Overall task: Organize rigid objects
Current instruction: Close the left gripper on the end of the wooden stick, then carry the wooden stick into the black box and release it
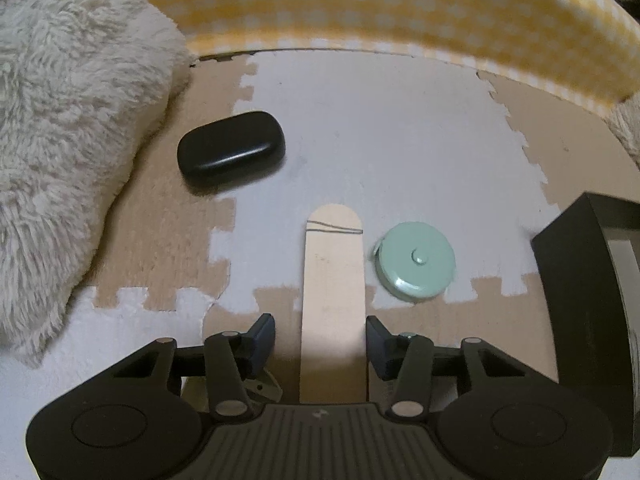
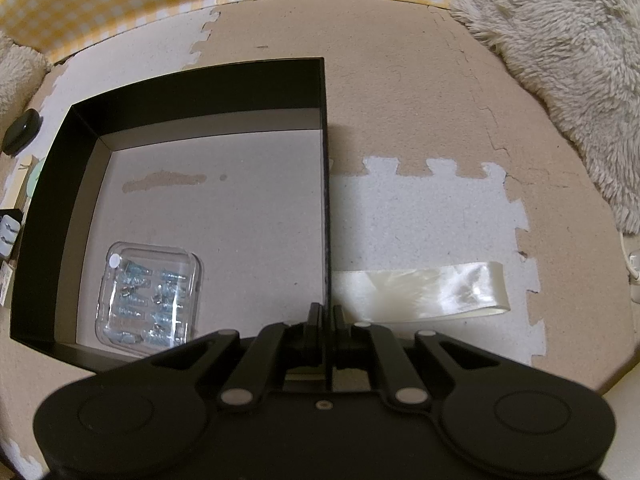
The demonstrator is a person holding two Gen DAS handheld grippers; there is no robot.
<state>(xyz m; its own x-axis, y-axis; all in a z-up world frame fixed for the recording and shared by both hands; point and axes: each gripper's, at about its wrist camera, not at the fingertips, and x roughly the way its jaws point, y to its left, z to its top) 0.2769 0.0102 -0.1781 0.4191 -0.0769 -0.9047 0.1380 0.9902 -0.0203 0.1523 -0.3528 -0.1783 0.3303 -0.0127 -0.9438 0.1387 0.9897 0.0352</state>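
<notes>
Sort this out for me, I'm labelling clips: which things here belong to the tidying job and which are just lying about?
Job:
- wooden stick
- tape measure
- black case
- clear screw case
- black box

Lying about:
- fluffy blanket
- ribbon
- checked cloth
- foam mat

No readable text, brand, number or sign in either view, small label at the left edge of the right wrist view too blurred to read, clear plastic case (image 2: 149, 295) contents illegible
</notes>
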